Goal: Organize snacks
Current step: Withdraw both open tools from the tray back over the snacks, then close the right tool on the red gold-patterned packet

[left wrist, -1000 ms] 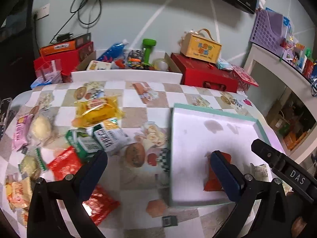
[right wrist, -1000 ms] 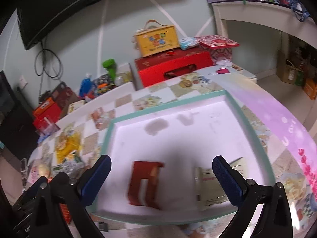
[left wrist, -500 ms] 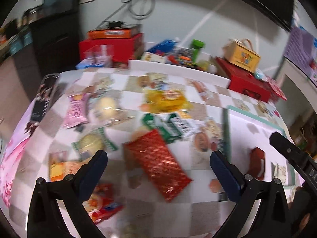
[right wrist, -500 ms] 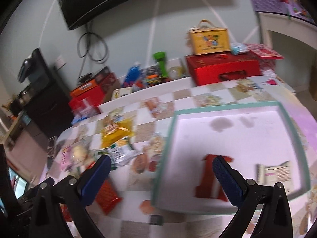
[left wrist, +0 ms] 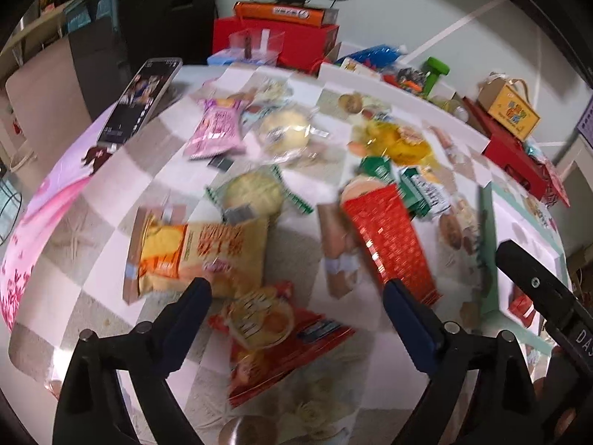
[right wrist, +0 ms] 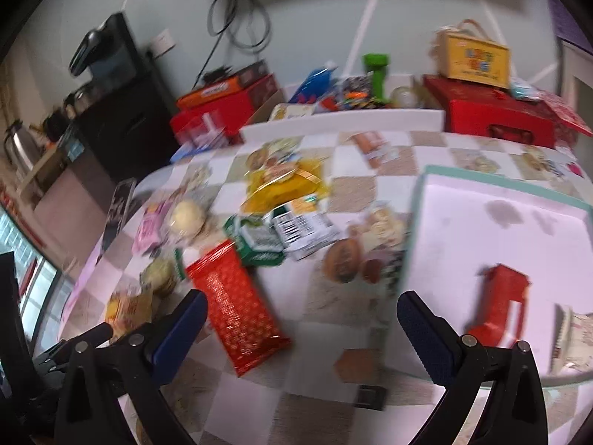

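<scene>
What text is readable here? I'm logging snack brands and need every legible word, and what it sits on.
"DAS": white letters, cut off at the frame edge, on the right gripper body seen from the left wrist view.
Orange snack bag: large print, too blurred to read.
Long red packet: pattern only, unreadable.
Yellow box: coloured lettering, blurred.
Orange carton: label too small.

The right gripper (right wrist: 300,324) is hovering with fingers (right wrist: 422,328) spread above a red packet (right wrist: 237,311) lying on the counter (right wrist: 355,193).

Left tool (left wrist: 296,302) & right tool (right wrist: 301,313): both jaws wide apart, nothing held.
</scene>
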A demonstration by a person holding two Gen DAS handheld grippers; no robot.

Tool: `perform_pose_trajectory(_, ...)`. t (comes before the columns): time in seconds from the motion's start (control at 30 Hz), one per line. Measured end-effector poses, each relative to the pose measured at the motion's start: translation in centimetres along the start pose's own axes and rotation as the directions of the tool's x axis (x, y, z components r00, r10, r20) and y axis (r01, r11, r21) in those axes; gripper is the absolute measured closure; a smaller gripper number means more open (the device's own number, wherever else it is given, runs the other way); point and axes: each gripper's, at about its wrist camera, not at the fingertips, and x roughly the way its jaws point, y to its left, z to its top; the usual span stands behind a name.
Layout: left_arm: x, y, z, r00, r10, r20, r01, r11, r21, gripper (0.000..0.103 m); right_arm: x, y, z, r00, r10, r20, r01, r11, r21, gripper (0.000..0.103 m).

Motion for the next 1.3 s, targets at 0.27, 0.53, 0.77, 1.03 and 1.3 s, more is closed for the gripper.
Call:
perform_pose_trajectory(0.27,1.8,1.5,-1.6,0.996,-0.027,-0.080,0.023,0.999,-0.047,0.020,3.5,2.9,-0.6,0.996,0.037,-0.078,-0.044,0.995,-0.093,0.000)
perform_pose_trajectory(0.53,2.6,2.2,-2.4,0.994,-0.046,-0.094,0.040,0.997,-0.065,0.032,6.7,4.5,-1.2,0.988,0.023,-0.151,-0.044,0.989,-0.138,0.004)
perform_pose_trajectory(0.77,2.5,2.2,-2.2,0.994,-0.047,-0.096,0.042,0.998,-0.054,0.033,8.2,4.5,-1.5,0.983,0.015,-0.185,-0.037,0.992,-0.121,0.011)
perform_pose_trajectory(1.03,3.0,1.2,-1.8,0.994,-0.051,-0.098,0.048,0.998,-0.033,0.033,8.1,3.8,-1.5,0.983,-0.023,-0.183,0.001,0.992,-0.124,0.037)
perform_pose_trajectory(1.3,3.0,0.2,-1.6,0.994,-0.057,-0.099,0.054,0.998,-0.028,0.032,7.3,3.0,-2.1,0.980,-0.037,-0.196,0.013,0.993,-0.120,0.042)
